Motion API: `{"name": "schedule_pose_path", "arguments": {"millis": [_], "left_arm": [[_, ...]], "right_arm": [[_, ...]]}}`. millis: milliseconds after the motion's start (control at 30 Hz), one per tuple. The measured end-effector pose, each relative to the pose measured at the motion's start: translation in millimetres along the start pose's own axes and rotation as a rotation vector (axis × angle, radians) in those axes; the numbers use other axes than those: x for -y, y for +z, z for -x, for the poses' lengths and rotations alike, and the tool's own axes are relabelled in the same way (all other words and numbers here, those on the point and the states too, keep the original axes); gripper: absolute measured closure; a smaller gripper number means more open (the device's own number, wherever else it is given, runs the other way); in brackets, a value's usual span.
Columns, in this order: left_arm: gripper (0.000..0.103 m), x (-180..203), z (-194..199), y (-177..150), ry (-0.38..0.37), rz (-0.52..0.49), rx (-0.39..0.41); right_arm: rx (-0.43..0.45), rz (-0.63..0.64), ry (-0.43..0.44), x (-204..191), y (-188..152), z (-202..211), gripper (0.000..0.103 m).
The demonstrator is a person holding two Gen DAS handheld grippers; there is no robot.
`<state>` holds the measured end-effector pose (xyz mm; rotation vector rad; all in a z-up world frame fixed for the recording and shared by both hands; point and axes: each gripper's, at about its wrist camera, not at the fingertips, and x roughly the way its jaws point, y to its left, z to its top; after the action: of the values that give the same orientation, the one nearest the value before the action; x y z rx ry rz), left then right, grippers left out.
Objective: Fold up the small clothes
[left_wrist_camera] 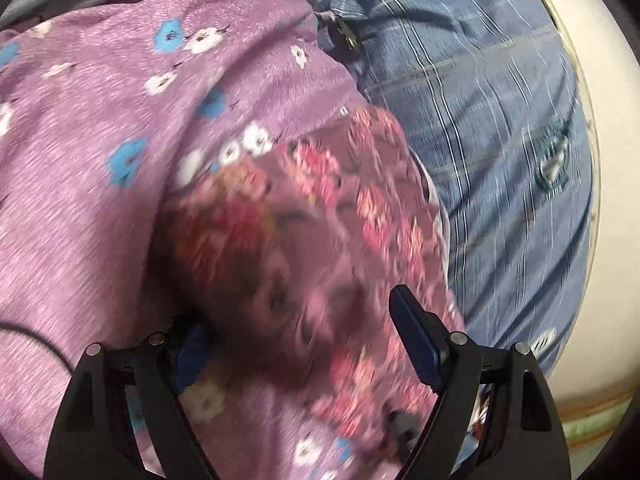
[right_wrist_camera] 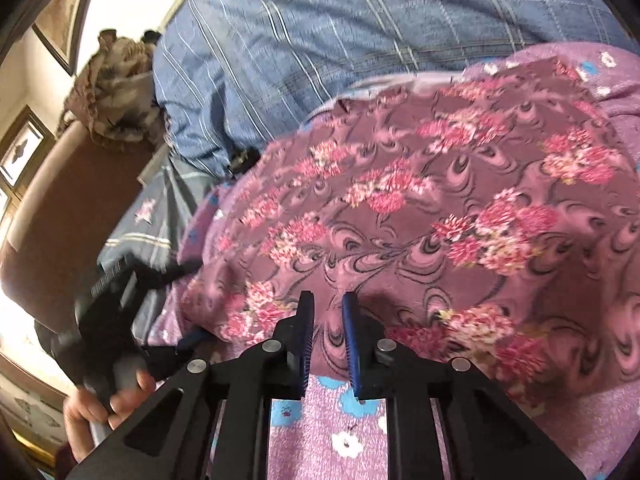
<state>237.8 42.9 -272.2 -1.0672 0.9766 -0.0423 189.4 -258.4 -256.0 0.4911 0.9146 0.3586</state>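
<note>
A small maroon garment with pink flower print [right_wrist_camera: 420, 208] lies on a lilac sheet with blue and white flowers [right_wrist_camera: 320, 432]. It also shows, blurred, in the left wrist view [left_wrist_camera: 320, 248], on the same lilac sheet [left_wrist_camera: 100, 128]. My left gripper [left_wrist_camera: 296, 332] is open, its jaws wide apart around the garment's near edge; its left finger is partly hidden under cloth. It shows at the left of the right wrist view [right_wrist_camera: 120, 300], held by a hand. My right gripper [right_wrist_camera: 328, 304] has its jaws close together with garment cloth between them at its near edge.
A blue checked quilt [left_wrist_camera: 480, 120] lies behind the garment and also shows in the right wrist view [right_wrist_camera: 320, 40]. A brown chair back [right_wrist_camera: 68, 208] with a patterned cloth [right_wrist_camera: 116, 92] on it stands at the left. A white wall [left_wrist_camera: 608, 160] is beyond.
</note>
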Motion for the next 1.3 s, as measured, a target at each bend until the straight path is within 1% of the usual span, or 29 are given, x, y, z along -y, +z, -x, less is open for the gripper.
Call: {"name": "schedule_pose_path", "arguments": {"millis": [67, 100, 133, 167, 200, 233, 267, 333, 400, 467, 500, 533, 567, 633, 700, 767, 867, 933, 1033, 1133, 1200, 1233, 1300], "left_arm": [[0.021, 4.8, -4.2, 4.3, -0.031, 0.009, 0.027], [0.026, 6.3, -5.5, 5.3, -0.031, -0.001, 0.037], [0.039, 6.9, -7.4, 5.8, -0.026, -0.018, 0.044], [0.048, 7.9, -9.2, 4.8, -0.022, -0.029, 0.044], [0.063, 7.2, -10.6, 3.9, -0.018, -0.037, 0.043], [0.07, 6.9, -11.8, 2.9, -0.013, -0.047, 0.042], [0.072, 6.0, -11.7, 2.2, -0.008, -0.057, 0.044], [0.088, 10.5, -9.7, 1.8, -0.008, -0.078, 0.047], [0.091, 19.3, -4.6, 2.3, -0.018, -0.111, 0.057], [0.093, 36.2, 2.3, -0.7, 0.005, -0.196, 0.076], [0.094, 45.7, 6.2, -4.1, 0.017, -0.243, 0.087], [0.095, 58.3, 12.1, -9.3, 0.015, -0.299, 0.103], [0.095, 66.0, 16.1, -13.2, 0.01, -0.332, 0.111], [0.096, 89.6, 23.6, -24.1, 0.014, -0.429, 0.126], [0.096, 108.2, 28.2, -34.9, 0.015, -0.498, 0.134], [0.097, 131.5, 32.5, -53.5, 0.013, -0.586, 0.14], [0.097, 159.5, 29.2, -77.6, 0.013, -0.686, 0.14], [0.097, 178.6, 24.7, -101.6, 0.001, -0.755, 0.122], [0.097, 197.2, 13.4, -137.4, -0.006, -0.852, 0.097], [0.097, 210.3, -11.3, -182.3, -0.014, -0.935, 0.027], [0.097, 213.0, -31.5, -209.4, -0.002, -0.982, -0.021], [0.097, 212.9, -42.9, -228.0, 0.004, -1.01, -0.056], [0.097, 211.7, -59.6, -258.3, 0.02, -1.077, -0.094]], "right_arm": [[-0.026, -0.013, -0.006, 2.9, -0.7, -8.9, 0.089], [-0.037, -0.018, -0.009, 4.1, -1.3, -12.0, 0.089], [-0.046, -0.024, -0.014, 5.7, -1.8, -14.8, 0.089], [-0.055, -0.03, -0.017, 7.1, -2.2, -16.8, 0.089], [-0.063, -0.039, -0.018, 9.2, -2.6, -18.9, 0.09], [-0.072, -0.051, -0.02, 11.9, -2.7, -20.9, 0.092], [-0.078, -0.061, -0.015, 14.0, -2.6, -21.8, 0.092], [-0.083, -0.083, 0.002, 18.2, -1.6, -21.2, 0.093], [-0.084, -0.095, 0.009, 20.0, -0.5, -18.3, 0.093], [-0.069, -0.107, 0.011, 22.6, 1.3, -11.3, 0.093], [-0.058, -0.111, 0.009, 24.1, 2.6, -7.4, 0.089], [-0.034, -0.12, 0.003, 27.6, 5.3, 0.0, 0.09], [-0.008, -0.132, 0.003, 32.3, 8.3, 7.7, 0.09], [0.057, -0.178, 0.014, 46.8, 15.4, 28.2, 0.09], [0.114, -0.218, 0.013, 61.7, 20.8, 47.1, 0.088], [0.161, -0.246, -0.001, 77.2, 24.4, 65.2, 0.088], [0.22, -0.305, 0.005, 103.8, 26.7, 90.3, 0.087], [0.26, -0.345, -0.001, 123.6, 27.0, 107.5, 0.087], [0.323, -0.414, -0.002, 155.8, 24.7, 134.4, 0.086], [0.373, -0.47, -0.011, 183.1, 22.7, 156.9, 0.086], [0.399, -0.501, -0.011, 195.7, 20.6, 167.7, 0.086], [0.412, -0.514, -0.011, 202.3, 19.9, 173.1, 0.086], [0.424, -0.528, -0.012, 210.2, 20.3, 178.0, 0.086]]}}
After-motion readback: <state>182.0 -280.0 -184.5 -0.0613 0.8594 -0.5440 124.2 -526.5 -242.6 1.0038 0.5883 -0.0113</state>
